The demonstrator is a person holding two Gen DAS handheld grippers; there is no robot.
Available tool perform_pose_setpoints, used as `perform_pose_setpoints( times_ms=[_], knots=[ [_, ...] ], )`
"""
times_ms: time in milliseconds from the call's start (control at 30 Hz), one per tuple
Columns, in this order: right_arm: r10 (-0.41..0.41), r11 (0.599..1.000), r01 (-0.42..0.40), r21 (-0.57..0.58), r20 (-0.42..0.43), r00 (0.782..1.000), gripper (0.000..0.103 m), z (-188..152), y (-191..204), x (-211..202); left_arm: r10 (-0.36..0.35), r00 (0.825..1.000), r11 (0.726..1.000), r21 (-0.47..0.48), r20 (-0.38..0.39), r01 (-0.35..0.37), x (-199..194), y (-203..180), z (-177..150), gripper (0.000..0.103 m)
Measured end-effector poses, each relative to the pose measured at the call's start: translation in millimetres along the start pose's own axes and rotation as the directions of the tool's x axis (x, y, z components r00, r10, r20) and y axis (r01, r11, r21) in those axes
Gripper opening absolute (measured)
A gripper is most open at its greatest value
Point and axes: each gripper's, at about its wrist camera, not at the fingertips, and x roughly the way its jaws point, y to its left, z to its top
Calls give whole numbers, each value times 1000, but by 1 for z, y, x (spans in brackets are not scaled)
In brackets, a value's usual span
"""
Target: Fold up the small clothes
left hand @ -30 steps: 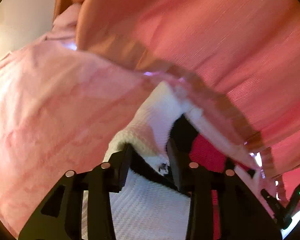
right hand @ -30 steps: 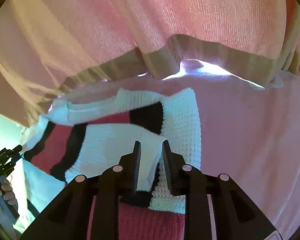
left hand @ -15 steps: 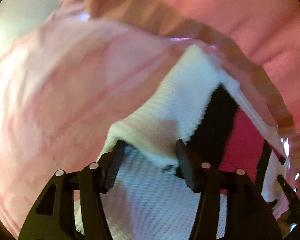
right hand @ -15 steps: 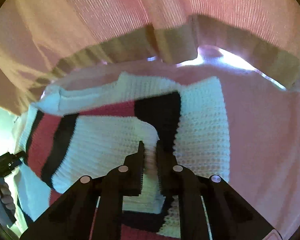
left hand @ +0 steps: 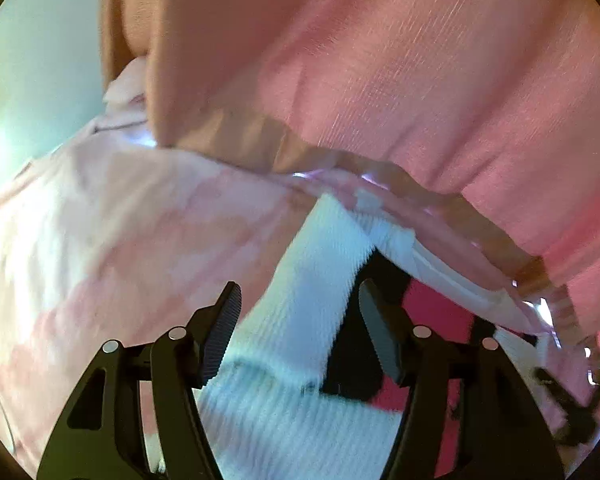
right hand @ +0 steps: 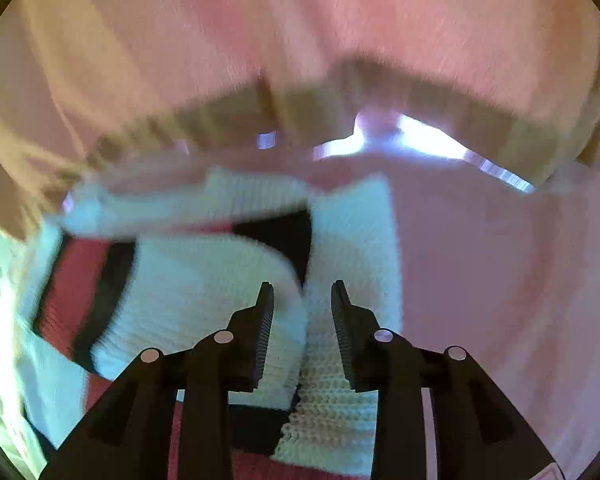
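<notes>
A knitted garment with white, black and red stripes (left hand: 312,300) lies on a pale pink cloth surface (left hand: 99,240). My left gripper (left hand: 300,308) is open, its jaws apart just above the white fold at the garment's left edge. In the right wrist view the same garment (right hand: 203,280) lies folded over itself. My right gripper (right hand: 303,300) is open, its jaws spread over the edge of the white folded flap.
A pink curtain with a tan hem (left hand: 420,80) hangs close behind the garment and fills the upper half of both views (right hand: 300,40). The other gripper shows at the far right edge of the left wrist view (left hand: 572,412).
Both grippers have opened and let go of the knitted garment. The right one was shut on the white flap before. The flap now lies on the garment.
</notes>
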Motion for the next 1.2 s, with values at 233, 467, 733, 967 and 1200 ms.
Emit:
perform_pose_setpoints(
  times_ms=[233,467,733,967,1200],
  knots=[
    [45,999,-46,-23,-38,998,6,-1,11,16,-52,996,999,6,-71,53,67,-5,6,59],
    [-65,997,64,-43,-22,998,37,-1,22,44,-26,995,1000,11,-97,27,103,6,6,61],
    [-2,998,1,-67,-24,1000,7,-2,25,45,-8,996,999,36,-90,12,105,7,7,60],
    [-50,997,49,-61,-12,999,7,6,4,45,-2,998,999,36,-68,5,107,14,9,59],
    [-7,999,8,-34,13,1000,20,7,8,-14,11,1000,997,82,-19,-9,71,9,8,58]
  ],
)
